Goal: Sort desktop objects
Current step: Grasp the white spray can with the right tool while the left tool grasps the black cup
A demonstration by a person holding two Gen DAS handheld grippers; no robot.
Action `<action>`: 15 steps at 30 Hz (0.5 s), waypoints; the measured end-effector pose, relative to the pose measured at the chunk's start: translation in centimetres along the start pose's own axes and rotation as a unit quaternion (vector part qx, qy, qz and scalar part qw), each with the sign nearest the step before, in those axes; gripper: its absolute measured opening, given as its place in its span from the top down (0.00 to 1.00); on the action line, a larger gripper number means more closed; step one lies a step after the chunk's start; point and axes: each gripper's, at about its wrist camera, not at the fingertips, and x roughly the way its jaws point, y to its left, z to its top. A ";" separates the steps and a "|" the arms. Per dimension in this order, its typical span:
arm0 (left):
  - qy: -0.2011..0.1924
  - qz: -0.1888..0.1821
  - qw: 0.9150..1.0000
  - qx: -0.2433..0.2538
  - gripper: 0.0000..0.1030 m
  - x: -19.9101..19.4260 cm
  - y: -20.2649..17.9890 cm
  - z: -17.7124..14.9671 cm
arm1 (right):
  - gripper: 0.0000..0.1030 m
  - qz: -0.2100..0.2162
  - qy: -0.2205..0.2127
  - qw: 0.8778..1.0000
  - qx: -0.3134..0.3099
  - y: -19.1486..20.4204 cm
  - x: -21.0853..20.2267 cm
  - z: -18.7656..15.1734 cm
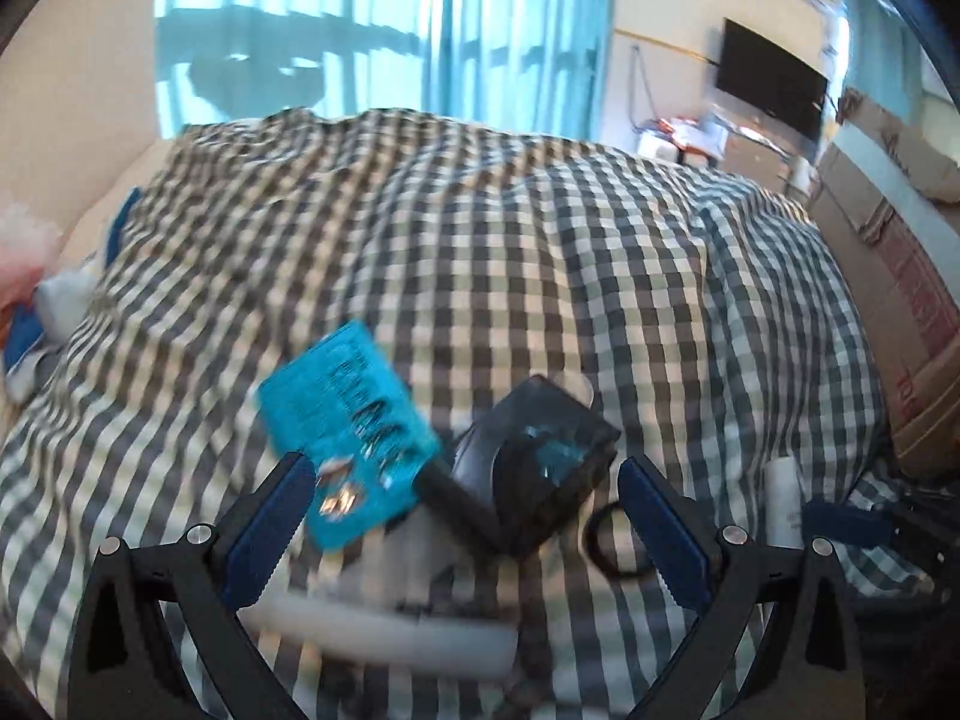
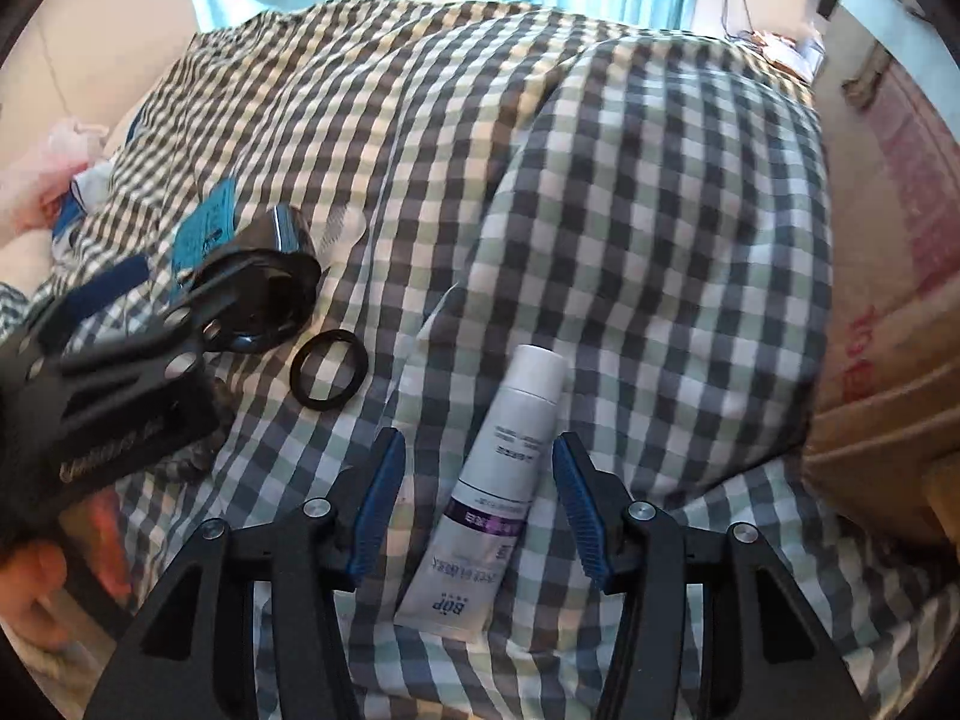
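- The right gripper [image 2: 474, 513], black-framed with blue ribbed pads, stands wide open just above a checked grey, white and pale-green quilt [image 2: 630, 210].
- Between its two fingers, touching neither, lies a white squeeze tube with a purple band [image 2: 501, 498], its white cap pointing away from the gripper and its flat crimped end nearest the camera.
- The tube's print reads "BOP" upside down near the crimped end; the smaller lines above it are too fine to read.
- Ahead and to the left of the right gripper, a thin black ring [image 2: 328, 376] lies flat on the quilt.
- Farther left sits a black round open-mouthed container with a glossy rim [image 2: 264, 294], partly behind the left gripper's black body, which bears white lettering too blurred to read.
- The left gripper [image 1: 465, 525] is also spread wide.
- In the left wrist view a teal card packet with silvery marks [image 1: 354, 426] lies just ahead of its left finger; its writing is smeared by blur.
- The black container [image 1: 540, 456] lies ahead between the fingers, with the black ring [image 1: 612, 540] just inside the right finger.
- A blurred white tube-like object [image 1: 384, 630] lies close under the left gripper.
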 end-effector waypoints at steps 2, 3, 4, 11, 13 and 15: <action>0.002 -0.008 1.000 0.005 0.00 0.9 0.0 0.3 | 0.50 0.000 0.005 1.000 0.002 0.0 0.4 0.2; 0.003 -0.017 1.000 0.005 0.00 1.4 0.1 0.3 | 0.50 0.003 0.008 1.000 0.006 -0.2 0.6 0.2; 0.009 -0.024 1.000 0.008 0.00 1.9 0.2 0.2 | 0.52 0.007 0.010 1.000 0.012 -0.4 0.7 0.3; 0.024 -0.048 0.996 0.075 0.51 2.7 -1.2 -1.0 | 0.74 0.032 0.022 0.998 0.042 -2.0 0.8 0.3; 0.015 -0.036 0.996 0.086 0.51 2.1 -1.6 -1.2 | 0.75 0.039 0.021 0.998 0.047 -2.3 0.5 0.1; 0.010 -0.030 0.995 0.092 0.51 1.4 -1.9 -1.5 | 0.76 0.041 0.018 0.998 0.047 -2.5 0.0 0.0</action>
